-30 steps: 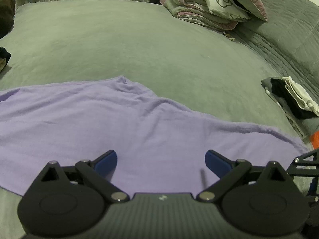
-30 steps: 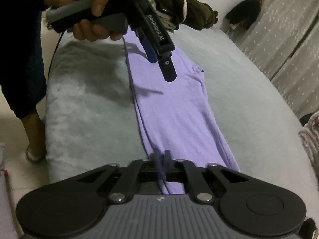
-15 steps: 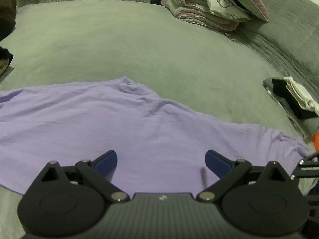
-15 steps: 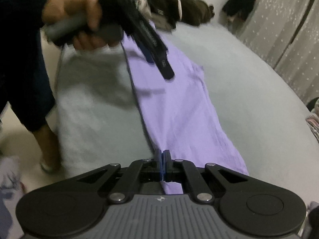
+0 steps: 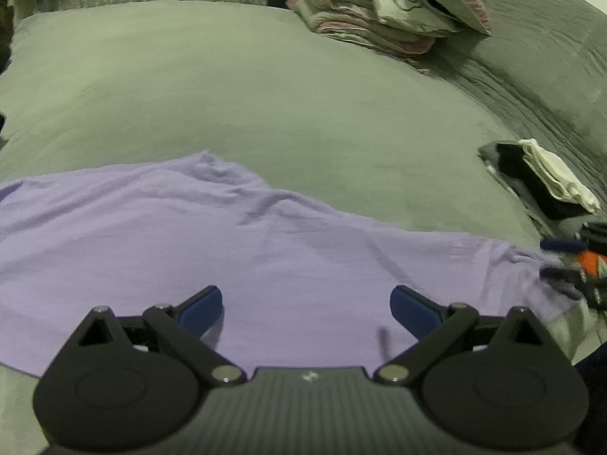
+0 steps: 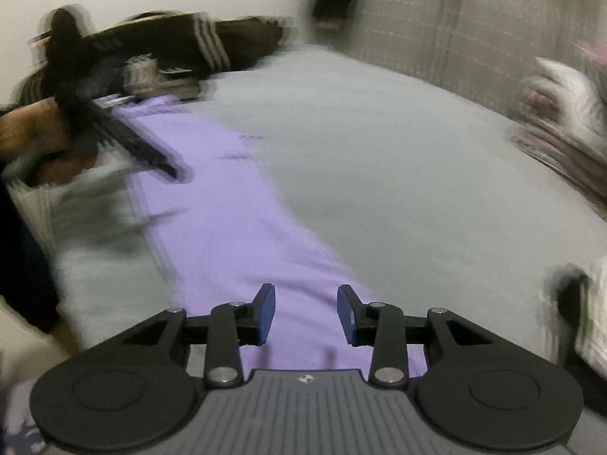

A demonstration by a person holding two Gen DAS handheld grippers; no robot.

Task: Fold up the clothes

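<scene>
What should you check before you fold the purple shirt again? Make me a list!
1. Purple shirt lies spread flat on the bed: ok, only small wrinkles.
2. Left gripper open and empty over the shirt: ok.
3. Right gripper has let go: ok, its jaws are opening, and no cloth is pinched between them.
4. Room on the bed beyond the shirt for the fold: ok, bare blanket there.
5. Stack of folded clothes clear of the shirt: ok, it lies apart.
6. Shirt's edges lined up evenly: cannot tell, the right wrist view is blurred.
</scene>
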